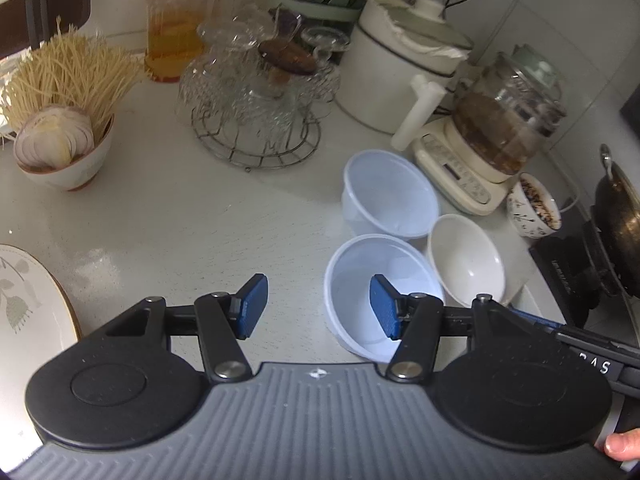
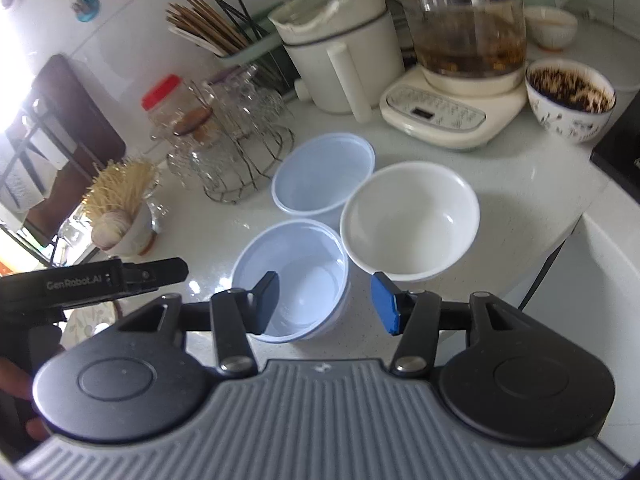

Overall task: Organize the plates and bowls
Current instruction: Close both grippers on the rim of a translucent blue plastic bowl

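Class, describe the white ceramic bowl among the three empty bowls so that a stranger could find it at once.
Start at the cream kettle base with the glass pot at the back of the counter. Just in front stand three empty bowls. The white bowl is the rightmost, nearest the counter's edge: opaque and thick-walled, while its two neighbours are translucent bluish plastic.

"GenRobot.AI" in pale letters on the side of the left gripper (image 2: 96, 280), seen from the right wrist view. Letters "AS" on the right gripper (image 1: 592, 354) at the edge of the left wrist view, the rest cut off. Cooker panel (image 2: 434, 110) markings too small to read.
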`<act>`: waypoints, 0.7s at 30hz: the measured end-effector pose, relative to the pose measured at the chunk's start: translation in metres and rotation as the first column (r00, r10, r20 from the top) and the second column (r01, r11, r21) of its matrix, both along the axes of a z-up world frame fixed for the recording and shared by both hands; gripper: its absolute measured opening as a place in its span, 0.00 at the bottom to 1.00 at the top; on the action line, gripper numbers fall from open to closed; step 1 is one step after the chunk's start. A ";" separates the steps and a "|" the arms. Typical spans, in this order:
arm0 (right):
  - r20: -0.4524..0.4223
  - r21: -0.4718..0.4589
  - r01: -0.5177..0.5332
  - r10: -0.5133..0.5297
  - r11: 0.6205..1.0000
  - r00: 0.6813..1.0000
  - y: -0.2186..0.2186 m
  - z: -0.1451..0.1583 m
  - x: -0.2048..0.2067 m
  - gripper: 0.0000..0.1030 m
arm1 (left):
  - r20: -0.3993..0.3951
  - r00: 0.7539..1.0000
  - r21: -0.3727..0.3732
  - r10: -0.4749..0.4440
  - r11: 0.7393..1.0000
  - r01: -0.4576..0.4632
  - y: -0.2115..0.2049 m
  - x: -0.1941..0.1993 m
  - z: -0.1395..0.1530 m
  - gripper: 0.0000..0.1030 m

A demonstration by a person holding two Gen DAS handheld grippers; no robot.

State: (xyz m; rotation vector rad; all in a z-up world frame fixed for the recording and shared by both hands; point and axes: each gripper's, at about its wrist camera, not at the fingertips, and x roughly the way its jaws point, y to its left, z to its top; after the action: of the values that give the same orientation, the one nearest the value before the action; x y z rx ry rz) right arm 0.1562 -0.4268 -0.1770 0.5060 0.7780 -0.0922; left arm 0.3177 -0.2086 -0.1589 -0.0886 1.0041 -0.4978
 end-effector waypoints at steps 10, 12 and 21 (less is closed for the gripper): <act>-0.083 0.080 0.015 -0.008 0.997 0.997 -0.001 -0.028 0.016 0.52 | -0.104 0.994 -0.003 0.014 1.000 -0.015 0.001 0.022 -0.031 0.59; -0.086 0.068 0.022 -0.016 0.997 0.996 0.000 -0.030 0.018 0.50 | -0.122 0.993 -0.003 0.000 1.000 0.000 -0.002 0.023 -0.038 0.59; -0.111 0.081 0.022 -0.013 0.996 0.994 -0.003 -0.041 0.030 0.27 | -0.158 0.987 -0.032 -0.023 0.999 0.018 -0.014 0.021 -0.059 0.48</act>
State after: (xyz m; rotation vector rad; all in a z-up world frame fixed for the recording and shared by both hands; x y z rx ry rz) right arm 0.1861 -0.4300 -0.2183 0.5899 0.8884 -0.1056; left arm 0.3388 -0.2223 -0.2180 -0.1472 1.1541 -0.5308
